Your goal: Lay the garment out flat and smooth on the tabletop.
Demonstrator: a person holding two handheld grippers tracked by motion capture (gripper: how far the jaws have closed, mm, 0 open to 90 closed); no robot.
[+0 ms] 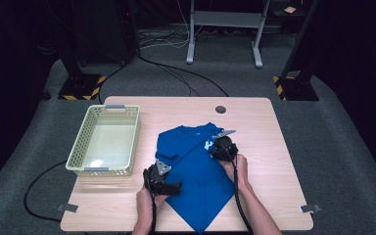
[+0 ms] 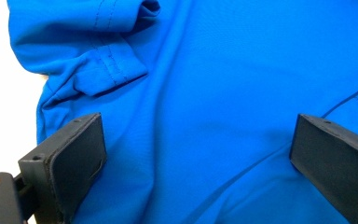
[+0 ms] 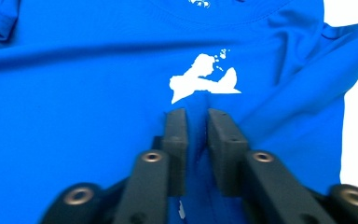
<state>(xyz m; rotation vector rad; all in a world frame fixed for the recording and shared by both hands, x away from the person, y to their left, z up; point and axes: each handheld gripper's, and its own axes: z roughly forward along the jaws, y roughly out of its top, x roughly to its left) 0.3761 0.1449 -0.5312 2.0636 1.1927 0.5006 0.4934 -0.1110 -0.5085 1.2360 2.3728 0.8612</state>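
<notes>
On the wooden table (image 1: 264,127), I am pinching the blue shirt (image 3: 74,93) with the right gripper (image 3: 197,122); the left gripper (image 2: 198,154) is hanging spread above it, and should be closing gently on one layer.

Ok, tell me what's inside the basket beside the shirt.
Nothing visible inside the basket: its pale floor shows bare. The near wall hides a strip of floor behind it. The blue shirt lies outside, on the table.
</notes>
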